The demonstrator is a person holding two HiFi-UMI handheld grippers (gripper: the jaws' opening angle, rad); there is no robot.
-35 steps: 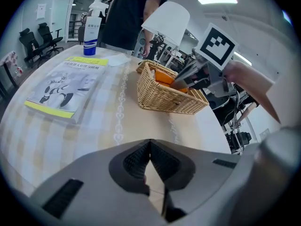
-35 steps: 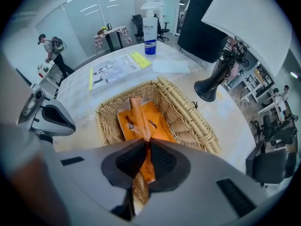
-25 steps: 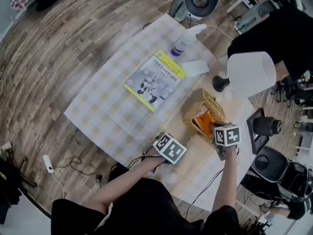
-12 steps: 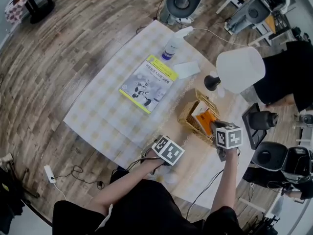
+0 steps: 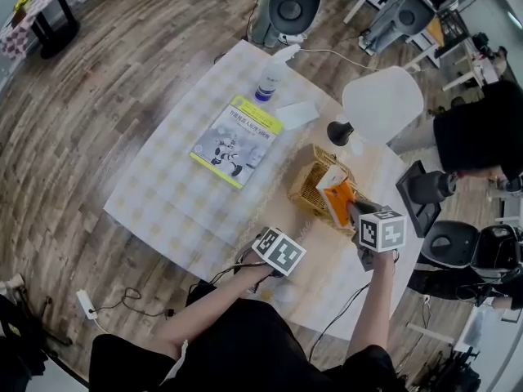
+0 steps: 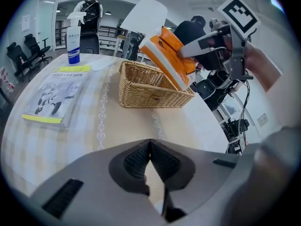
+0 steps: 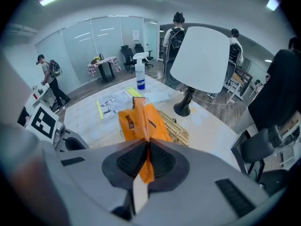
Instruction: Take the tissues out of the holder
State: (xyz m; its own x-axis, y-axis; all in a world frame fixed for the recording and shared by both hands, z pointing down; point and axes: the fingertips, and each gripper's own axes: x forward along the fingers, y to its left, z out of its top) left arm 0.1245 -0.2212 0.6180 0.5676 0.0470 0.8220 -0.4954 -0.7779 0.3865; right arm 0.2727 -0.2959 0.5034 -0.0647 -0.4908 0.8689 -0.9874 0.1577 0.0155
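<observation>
Grey left gripper [image 6: 150, 147]: closed tip to tip, nothing between; parked low over the bare table [image 6: 127, 126], lower centre of the head view.
Right gripper [image 7: 146, 147]: clamped on one edge of the tissue pack, orange film pinched between the pads; lower right of the head view.
Tissue pack [image 6: 169, 62]: orange and white, tilted, upper end well above the basket's rim; lower corner apparently still at or just inside the basket's right end.
Basket [image 6: 141, 86]: woven wicker, standing on the table right of centre in the head view; nothing else visible inside.
Book [image 5: 233, 141]: flat on the checked cloth [image 5: 163, 170], left of the basket and apart from it.
Lamp [image 5: 380, 104]: white shade, dark foot just beyond the basket, upper right.
Spray bottle [image 5: 270, 76]: upright near the table's far edge, top centre.
Change: a second ago, pack lying low inside the basket; now raised and tipped up out of it, same clamp on the same edge.
Meaning for the task: removal likely well under way but not finished, with the lower corner yet to clear the rim.
Risk: basket light and unheld, so possibly dragged or tipped if the pack snags on the wicker.
</observation>
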